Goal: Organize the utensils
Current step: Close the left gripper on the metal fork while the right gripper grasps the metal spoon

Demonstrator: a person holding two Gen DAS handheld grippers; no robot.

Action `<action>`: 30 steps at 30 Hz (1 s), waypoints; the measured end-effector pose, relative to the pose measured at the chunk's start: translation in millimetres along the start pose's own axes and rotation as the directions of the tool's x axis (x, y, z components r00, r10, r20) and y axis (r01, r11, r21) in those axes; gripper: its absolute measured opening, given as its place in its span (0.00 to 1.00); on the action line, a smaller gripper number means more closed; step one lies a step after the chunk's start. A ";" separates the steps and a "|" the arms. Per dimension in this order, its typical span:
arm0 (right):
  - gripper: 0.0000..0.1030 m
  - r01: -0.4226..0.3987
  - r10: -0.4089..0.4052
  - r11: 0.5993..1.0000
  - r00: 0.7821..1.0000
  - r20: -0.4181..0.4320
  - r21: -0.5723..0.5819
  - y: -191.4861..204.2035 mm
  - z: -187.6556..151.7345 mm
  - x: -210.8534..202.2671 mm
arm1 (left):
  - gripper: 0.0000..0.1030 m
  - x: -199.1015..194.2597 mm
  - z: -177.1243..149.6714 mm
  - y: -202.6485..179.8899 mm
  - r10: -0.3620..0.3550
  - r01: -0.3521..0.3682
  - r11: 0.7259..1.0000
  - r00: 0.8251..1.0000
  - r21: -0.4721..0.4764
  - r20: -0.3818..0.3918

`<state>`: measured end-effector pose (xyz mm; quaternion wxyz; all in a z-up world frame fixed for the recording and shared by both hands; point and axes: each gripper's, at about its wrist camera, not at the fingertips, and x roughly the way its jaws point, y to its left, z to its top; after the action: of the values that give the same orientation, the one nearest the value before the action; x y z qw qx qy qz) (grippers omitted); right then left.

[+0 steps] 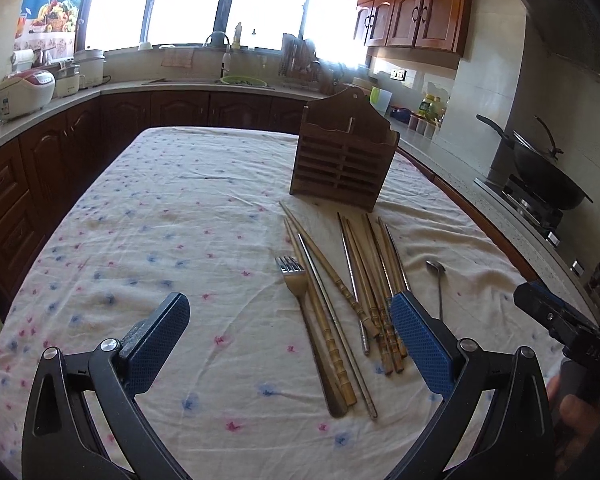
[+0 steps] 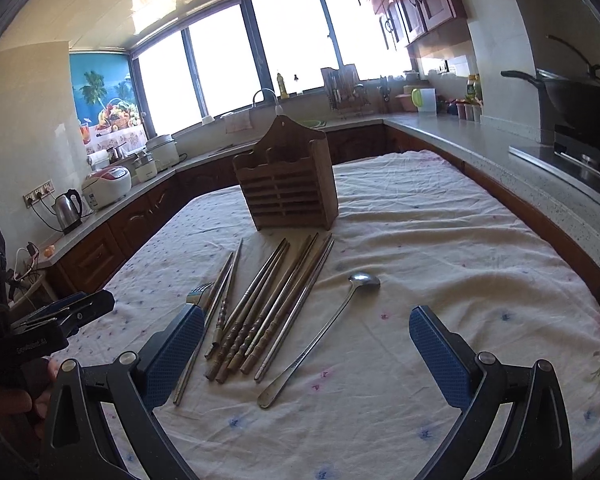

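Note:
A brown wooden utensil holder (image 1: 342, 156) (image 2: 286, 184) stands upright on the table, its slots empty as far as I can see. In front of it lie several wooden and metal chopsticks (image 1: 374, 280) (image 2: 268, 304), a metal fork (image 1: 296, 284) (image 2: 198, 294) and a long metal spoon (image 1: 438, 276) (image 2: 324, 328). My left gripper (image 1: 290, 316) is open and empty, hovering above the fork and chopsticks. My right gripper (image 2: 306, 328) is open and empty, above the spoon and chopsticks. Each gripper shows at the edge of the other's view.
The table carries a white flowered cloth (image 1: 160, 220) (image 2: 440, 240). Counters surround it: a rice cooker (image 1: 26, 92) and kettle (image 2: 68, 210) on the left, a sink (image 1: 244, 80) at the back, a wok on a stove (image 1: 540, 168) on the right.

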<state>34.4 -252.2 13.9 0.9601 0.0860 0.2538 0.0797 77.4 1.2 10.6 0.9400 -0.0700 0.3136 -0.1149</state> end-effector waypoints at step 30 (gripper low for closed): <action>0.05 -0.095 0.251 0.902 0.909 -0.334 0.420 -74.5 17.6 138.9 | 0.09 142.9 29.9 36.2 -0.329 0.231 0.933 0.856 -0.276 -0.398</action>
<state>170.7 -299.5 -52.1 0.8441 0.2832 0.4368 0.1284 212.8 0.7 -55.0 0.8048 -0.1903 0.5136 -0.2289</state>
